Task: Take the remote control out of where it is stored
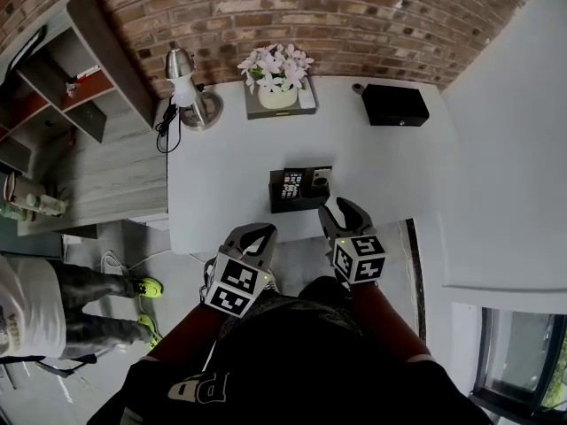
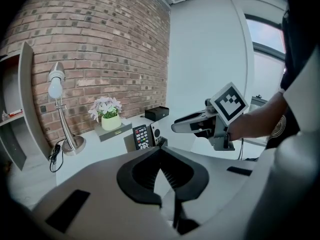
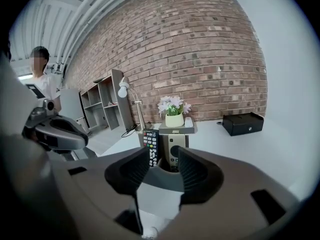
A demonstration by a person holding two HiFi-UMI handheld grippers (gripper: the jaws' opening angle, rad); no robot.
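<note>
Nothing is out yet: short of the table's (image 1: 390, 166) near edge, the left gripper (image 1: 252, 235) is closed and empty, the right gripper (image 1: 345, 211) gapes empty. Just past that edge, the remote control (image 1: 291, 184) stands in its black holder (image 1: 297, 204), untouched

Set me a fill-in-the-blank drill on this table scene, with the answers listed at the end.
The black holder contains ___ remote controls.
The right gripper has its jaws ___, gripping nothing.
The flowers stand before a ___ wall.
In the head view, the lamp stands ___ of the flowers.
Missing: two; open; brick; left.
</note>
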